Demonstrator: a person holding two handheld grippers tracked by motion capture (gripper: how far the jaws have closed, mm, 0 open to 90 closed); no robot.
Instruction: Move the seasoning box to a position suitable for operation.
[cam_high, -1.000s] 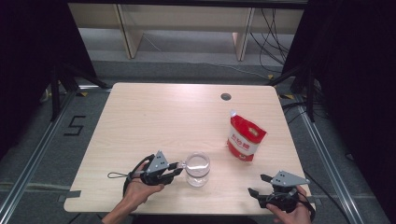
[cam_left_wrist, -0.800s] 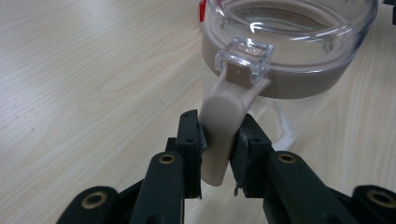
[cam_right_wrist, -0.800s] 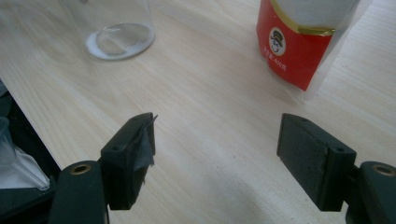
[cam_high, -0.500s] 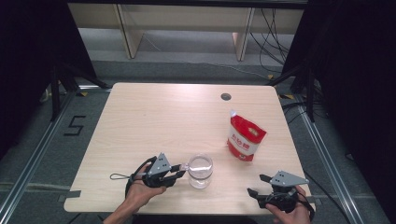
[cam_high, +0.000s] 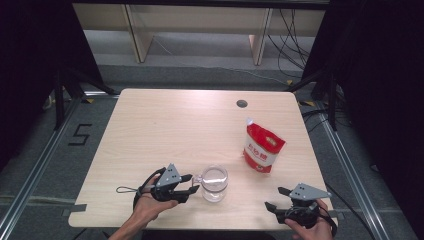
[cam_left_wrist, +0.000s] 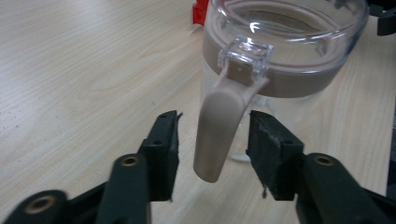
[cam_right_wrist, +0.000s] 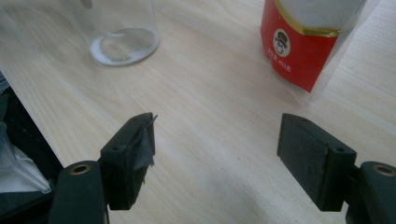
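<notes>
The left gripper (cam_left_wrist: 212, 140) is held with its jaws parted on either side of the beige handle (cam_left_wrist: 219, 126) of the clear glass jug (cam_high: 214, 183), not yet clamped. The right gripper (cam_high: 282, 200) is spread wide over bare table (cam_high: 175, 125), right of the jug. The red pouch (cam_high: 262, 149) stands beyond, untouched; gripping is judged still to come.

Jug (cam_high: 215, 183) (with left gripper (cam_high: 188, 183)) nearer front edge.

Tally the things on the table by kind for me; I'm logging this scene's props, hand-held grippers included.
Clear jar with beige flip-lid handle: 1
Red and white refill pouch: 1
Hand-held grippers: 2, left gripper open around the jar's handle, right gripper open near the table's front edge
Total: 4
</notes>
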